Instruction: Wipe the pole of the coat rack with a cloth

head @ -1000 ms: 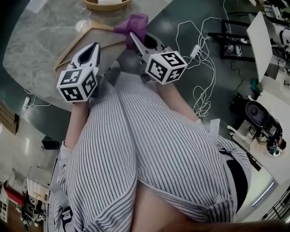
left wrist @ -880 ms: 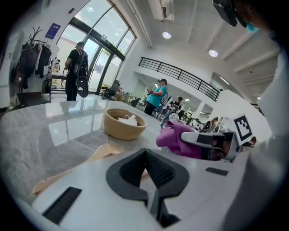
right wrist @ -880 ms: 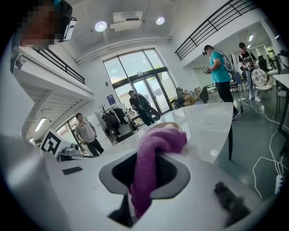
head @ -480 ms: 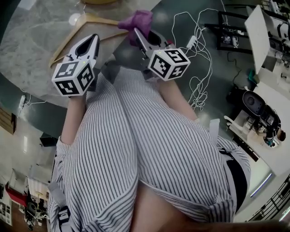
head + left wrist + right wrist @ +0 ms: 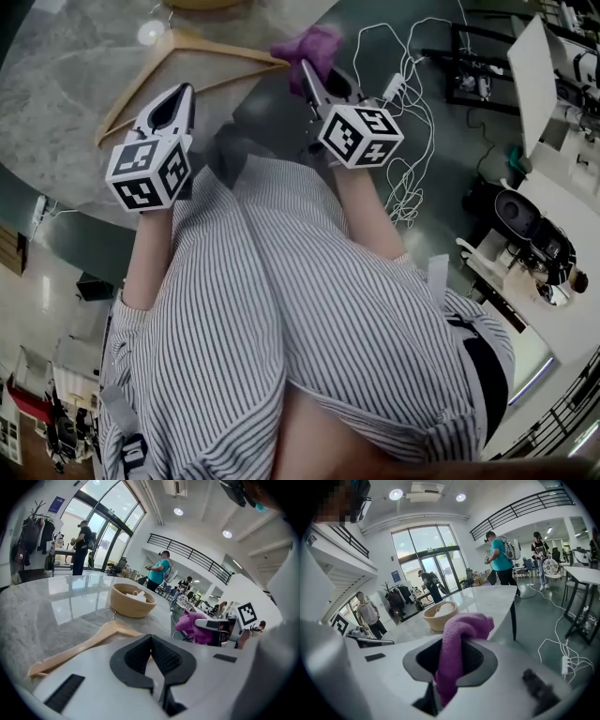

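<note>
My right gripper (image 5: 308,69) is shut on a purple cloth (image 5: 317,43), which bunches out beyond the jaw tips past the table's edge, over the dark floor. In the right gripper view the cloth (image 5: 461,630) runs down between the pads. My left gripper (image 5: 181,91) hovers shut and empty over the marble table (image 5: 66,84), with a wooden hanger (image 5: 187,49) lying just ahead of it. A coat rack (image 5: 35,524) hung with dark clothes stands far off at the hall's glass wall.
A tan bowl (image 5: 132,600) sits on the table beyond the hanger. White cables (image 5: 412,103) trail over the floor at my right, near desks with equipment (image 5: 539,239). Several people stand in the hall, one in a teal shirt (image 5: 500,557).
My right gripper has carried the cloth to the right, off the hanger and past the table's edge. The left gripper has hardly moved.
</note>
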Tool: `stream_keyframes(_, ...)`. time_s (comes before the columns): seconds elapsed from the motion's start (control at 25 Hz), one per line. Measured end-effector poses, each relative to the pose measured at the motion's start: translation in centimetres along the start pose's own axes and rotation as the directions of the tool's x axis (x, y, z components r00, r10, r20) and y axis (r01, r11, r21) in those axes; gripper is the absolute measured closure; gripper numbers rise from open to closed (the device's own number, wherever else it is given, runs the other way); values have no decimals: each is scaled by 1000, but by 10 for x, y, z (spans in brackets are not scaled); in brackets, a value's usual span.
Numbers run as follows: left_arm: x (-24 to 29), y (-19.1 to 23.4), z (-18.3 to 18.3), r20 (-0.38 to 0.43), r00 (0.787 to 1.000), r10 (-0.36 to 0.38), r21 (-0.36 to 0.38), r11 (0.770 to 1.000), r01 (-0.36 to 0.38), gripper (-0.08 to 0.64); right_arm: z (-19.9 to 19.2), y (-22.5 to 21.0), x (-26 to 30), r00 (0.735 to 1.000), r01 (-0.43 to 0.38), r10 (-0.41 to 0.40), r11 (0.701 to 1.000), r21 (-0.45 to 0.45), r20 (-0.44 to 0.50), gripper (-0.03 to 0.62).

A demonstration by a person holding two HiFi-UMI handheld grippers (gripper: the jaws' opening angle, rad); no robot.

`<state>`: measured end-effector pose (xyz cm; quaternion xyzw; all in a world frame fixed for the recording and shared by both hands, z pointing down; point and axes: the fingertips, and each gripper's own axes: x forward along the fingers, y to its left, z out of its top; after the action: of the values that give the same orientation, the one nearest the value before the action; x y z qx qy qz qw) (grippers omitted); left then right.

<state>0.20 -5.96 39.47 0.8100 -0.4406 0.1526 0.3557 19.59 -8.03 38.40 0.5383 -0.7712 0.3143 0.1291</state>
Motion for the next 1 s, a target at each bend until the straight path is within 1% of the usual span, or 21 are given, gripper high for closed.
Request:
stream_keyframes(0.2,7,17,-7,-28,999,26,-23,999,-27,549,-13,-12,8,998,44,-44,999,0,-46,517)
stream_keyframes(0.6,9,44,-30,-103,993,50,-82,995,-58,549,-42,-7,28,990,31,-27,999,33,-136,517)
stream_keyframes(0.8,30,61,-48,-147,987,62,-126,989,-81,549,-59,-23,48,982,42,-33,998,42,-186,517)
stream_keyframes(1.0,34,69,-61,-180,981,75,-148,984,-102,549,-61,-24,57,977,41,-34,999,28,-208,517)
